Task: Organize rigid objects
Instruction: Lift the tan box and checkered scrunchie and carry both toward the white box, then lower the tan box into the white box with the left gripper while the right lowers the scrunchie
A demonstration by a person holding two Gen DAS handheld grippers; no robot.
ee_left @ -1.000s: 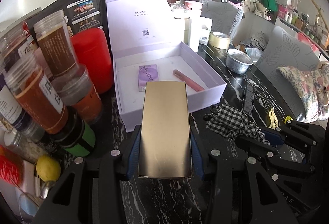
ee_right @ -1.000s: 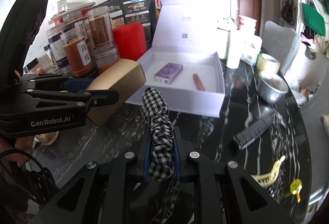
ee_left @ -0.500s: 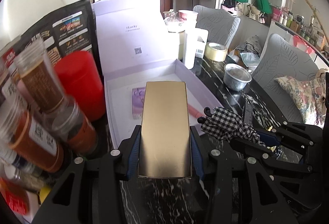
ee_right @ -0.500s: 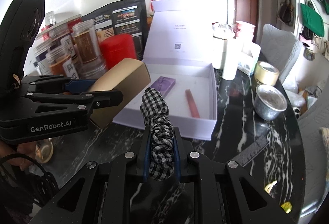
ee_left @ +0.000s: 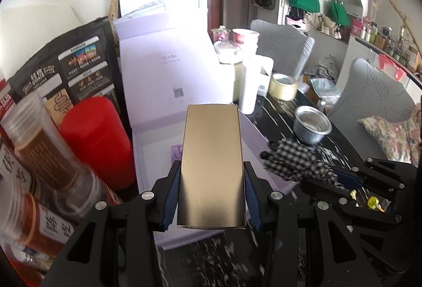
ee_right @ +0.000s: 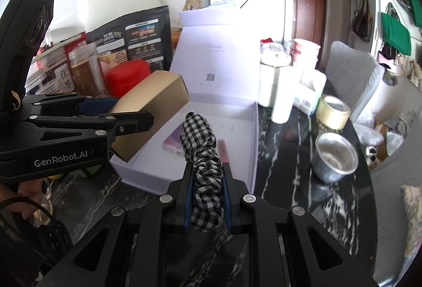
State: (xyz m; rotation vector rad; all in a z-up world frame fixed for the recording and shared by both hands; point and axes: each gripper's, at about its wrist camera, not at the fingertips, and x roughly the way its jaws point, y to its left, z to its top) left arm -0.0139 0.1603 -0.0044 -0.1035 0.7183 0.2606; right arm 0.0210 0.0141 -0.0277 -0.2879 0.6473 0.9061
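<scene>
The open white box (ee_left: 147,155) lies straight ahead of and below both grippers. The left gripper (ee_left: 212,197), clamped on the gold box (ee_left: 212,168) with its long axis pointing into the tray, is nearer; the right gripper (ee_right: 207,197) is pinched shut on the checked scrunchie (ee_right: 203,155). Compared with a second ago, both loads have come forward over the front wall.

The gold box (ee_left: 212,165) hides most of the purple card (ee_left: 176,152).
</scene>
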